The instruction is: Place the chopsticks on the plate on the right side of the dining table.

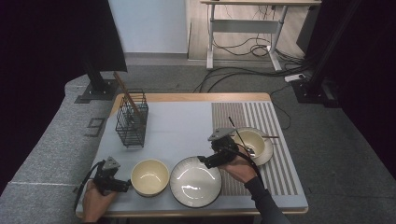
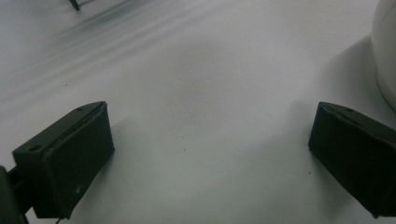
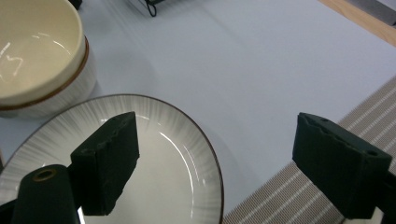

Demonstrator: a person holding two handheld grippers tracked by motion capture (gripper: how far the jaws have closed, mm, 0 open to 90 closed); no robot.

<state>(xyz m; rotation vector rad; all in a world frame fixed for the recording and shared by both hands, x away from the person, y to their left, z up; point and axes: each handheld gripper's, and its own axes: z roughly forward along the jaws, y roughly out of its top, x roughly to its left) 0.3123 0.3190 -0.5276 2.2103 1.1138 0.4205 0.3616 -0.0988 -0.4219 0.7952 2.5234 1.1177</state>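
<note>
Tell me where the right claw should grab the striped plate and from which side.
Take the plate by its rim on the edge nearest the right claw, probably coming in low from the striped mat side. The plate lies flat and shallow, so only the raised rim gives purchase. The open jaws already straddle that edge. The far side sits close to the cream bowl, leaving less room.

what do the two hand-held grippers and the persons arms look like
Both are black. The left hand-held gripper and right hand-held gripper each carry a grey three-cornered plate on top and trail a black cable. Their jaws are blocky black pads with small round holes, seen close in the gripper views. The right forearm wears a dark long sleeve.
</note>
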